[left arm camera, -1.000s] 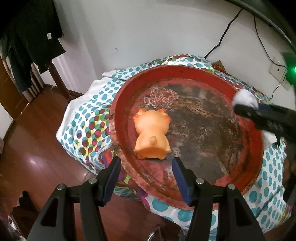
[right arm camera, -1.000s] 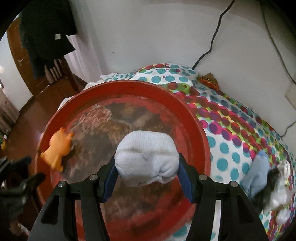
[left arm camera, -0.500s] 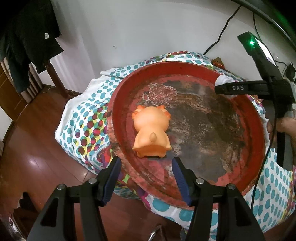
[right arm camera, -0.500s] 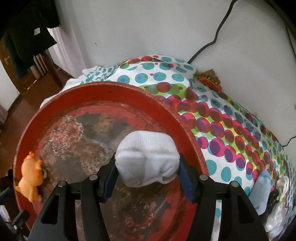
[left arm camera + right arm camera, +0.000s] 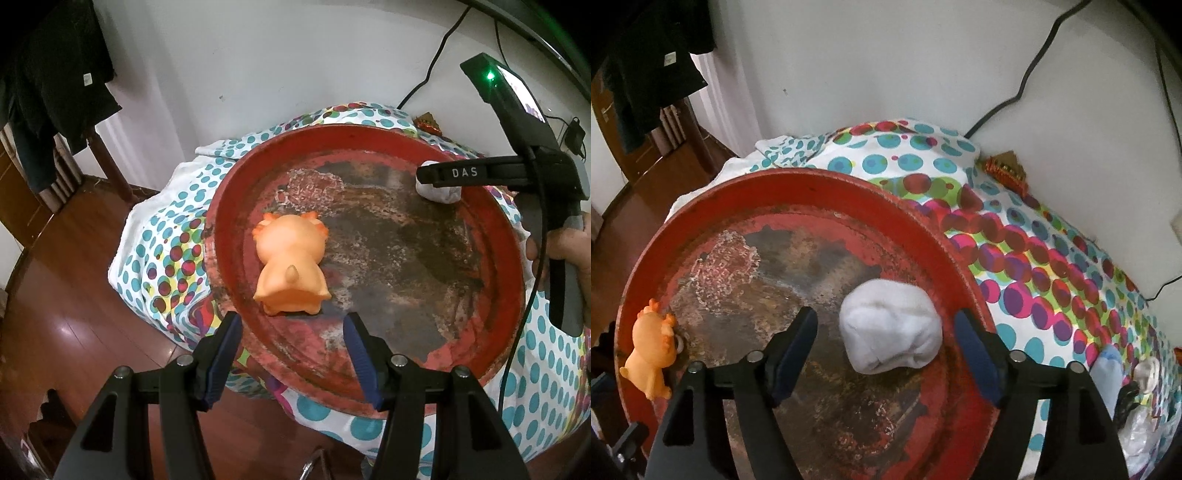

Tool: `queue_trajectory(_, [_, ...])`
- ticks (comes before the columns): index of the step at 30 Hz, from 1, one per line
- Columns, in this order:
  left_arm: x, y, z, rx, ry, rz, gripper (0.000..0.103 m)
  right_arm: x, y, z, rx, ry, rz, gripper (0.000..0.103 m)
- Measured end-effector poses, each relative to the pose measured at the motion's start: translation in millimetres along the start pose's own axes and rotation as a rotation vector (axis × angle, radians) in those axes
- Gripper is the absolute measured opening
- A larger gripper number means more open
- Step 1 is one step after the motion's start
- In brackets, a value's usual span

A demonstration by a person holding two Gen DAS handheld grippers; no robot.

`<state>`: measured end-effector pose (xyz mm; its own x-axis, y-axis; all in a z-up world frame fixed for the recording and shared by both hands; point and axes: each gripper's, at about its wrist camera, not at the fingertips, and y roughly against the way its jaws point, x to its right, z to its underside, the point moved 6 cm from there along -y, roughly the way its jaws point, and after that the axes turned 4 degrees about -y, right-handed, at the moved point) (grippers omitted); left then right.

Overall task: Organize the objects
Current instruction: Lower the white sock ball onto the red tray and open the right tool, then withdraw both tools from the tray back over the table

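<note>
Item: rolled white sock bundle (image 5: 891, 326), lying inside the round, worn red metal tray (image 5: 923, 225) near its far right rim, between the pads of the right tongs (image 5: 884, 354) but clear of both.
Right tongs: apart, just opened; bundle released, nothing gripped.
Left tongs (image 5: 291, 354): apart, empty, hovering over the near rim just behind the orange rubber pig toy (image 5: 290, 264) standing in the tray.
Step in hand: release into tray. Best done by lifting straight back and up, pads kept wide, so the soft roll is not dragged or unrolled; rim close on the right, so no sideways sweep.
Remaining stock: pale blue sock (image 5: 1108, 369) and possibly other small items on the dotted cloth at far right, blurred.
Change from earlier frame: bundle formerly clamped between the pads; now free, resting on the tray. Left side unchanged.
</note>
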<state>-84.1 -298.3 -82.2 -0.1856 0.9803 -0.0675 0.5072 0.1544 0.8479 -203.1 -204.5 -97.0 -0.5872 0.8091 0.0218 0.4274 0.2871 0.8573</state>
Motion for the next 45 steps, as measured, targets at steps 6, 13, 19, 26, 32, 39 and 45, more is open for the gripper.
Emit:
queue_trajectory(6, [5, 7, -2, 0.018, -0.015, -0.007, 0.059, 0, 26, 4, 0.041, 0.005, -0.011, 0.078])
queue_trajectory(13, [18, 15, -3, 0.035, -0.045, -0.005, 0.059, 8, 69, 22, 0.094, -0.013, -0.049, 0.078])
queue_trajectory(19, [41, 20, -2, 0.039, -0.098, 0.004, 0.059, 28, 101, 50, 0.115, -0.031, -0.061, 0.078])
queue_trajectory(26, [76, 27, 1, 0.049, -0.176, 0.023, 0.059, 73, 142, 88, 0.139, -0.042, 0.001, 0.078])
queue_trajectory(32, [106, 33, 7, 0.056, -0.242, 0.034, 0.059, 123, 169, 126, 0.15, -0.103, 0.053, 0.078])
queue_trajectory(39, [140, 38, 14, 0.061, -0.322, 0.026, 0.059, 190, 182, 184, 0.134, -0.239, 0.088, 0.079])
queue_trajectory(45, [168, 38, 24, 0.038, -0.352, 0.067, 0.059, 244, 180, 235, 0.106, -0.335, 0.152, 0.079])
